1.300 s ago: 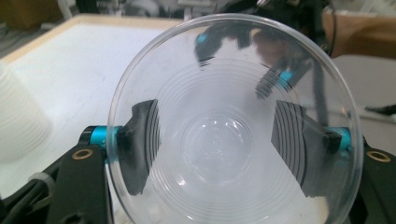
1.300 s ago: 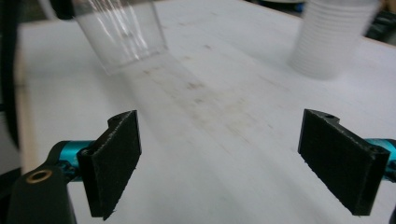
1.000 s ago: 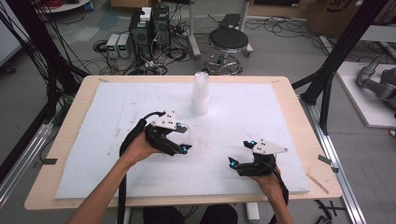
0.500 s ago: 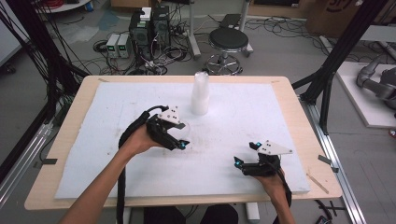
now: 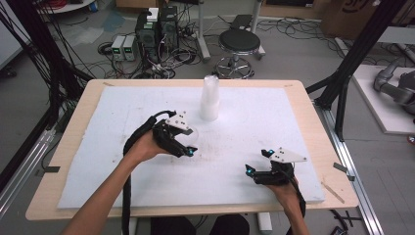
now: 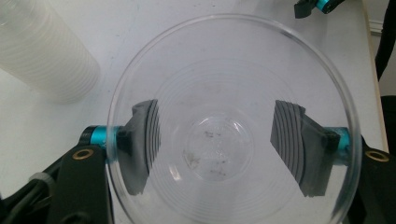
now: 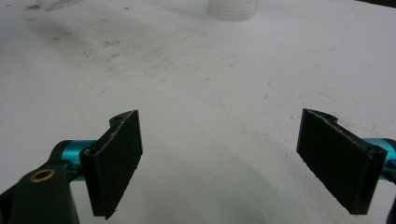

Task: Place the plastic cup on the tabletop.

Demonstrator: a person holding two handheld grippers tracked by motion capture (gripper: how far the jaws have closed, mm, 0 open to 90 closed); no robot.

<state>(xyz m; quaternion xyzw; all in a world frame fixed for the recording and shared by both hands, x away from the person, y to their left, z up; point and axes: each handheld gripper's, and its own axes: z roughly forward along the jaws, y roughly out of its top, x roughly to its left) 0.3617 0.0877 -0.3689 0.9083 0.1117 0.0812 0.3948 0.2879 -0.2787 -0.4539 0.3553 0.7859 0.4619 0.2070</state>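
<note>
A tall stack of translucent white plastic cups (image 5: 210, 98) stands on the white foam mat (image 5: 98, 166), near the far edge of the mat. Bare mat lies between the grippers. The left gripper (image 5: 188, 148), tilted down, clamps a single clear plastic cup (image 6: 229, 121). The right gripper (image 5: 258, 161) rests low on the mat, jaws wide apart.
</note>
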